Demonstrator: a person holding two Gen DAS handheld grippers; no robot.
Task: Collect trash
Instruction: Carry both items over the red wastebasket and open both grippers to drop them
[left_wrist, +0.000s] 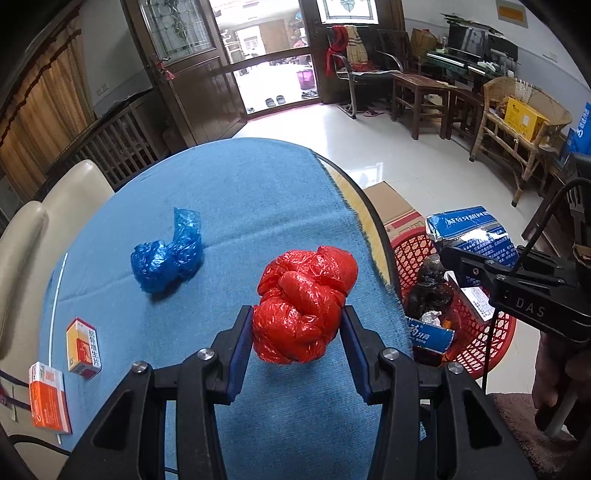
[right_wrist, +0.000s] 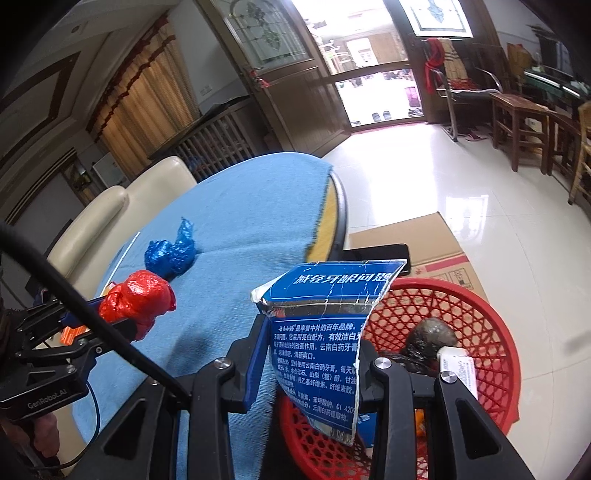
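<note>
- Currently, the left claw (left_wrist: 297, 325) is closed on a crumpled red plastic bag (left_wrist: 304, 306), one pad pressing each flank; the bag sits over the blue-clothed table (left_wrist: 240, 192) near its right edge.
- Only the left wrist view shows two small orange-and-white boxes (left_wrist: 83, 349) at the table's left side, and the basket's contents: a dark bag and a toothpaste carton.
- The right claw (right_wrist: 314, 354) is clamped on a flattened blue toothpaste box (right_wrist: 325, 332), held at the table's edge above the rim of the red mesh basket (right_wrist: 461, 314) on the floor.
- Only the right wrist view makes the box's printed panel readable; its long axis runs roughly upright in that view, torn upper end away from the camera.
- A crumpled blue plastic bag (left_wrist: 166, 258) lies loose on the table, well apart from both claws, with a tail pointing up and away.
- A cardboard carton (right_wrist: 424, 236) lies on the floor behind the basket; its far side is cut off by the table in the left view.
- The box hides the right claw's right pad and part of the basket's interior.
</note>
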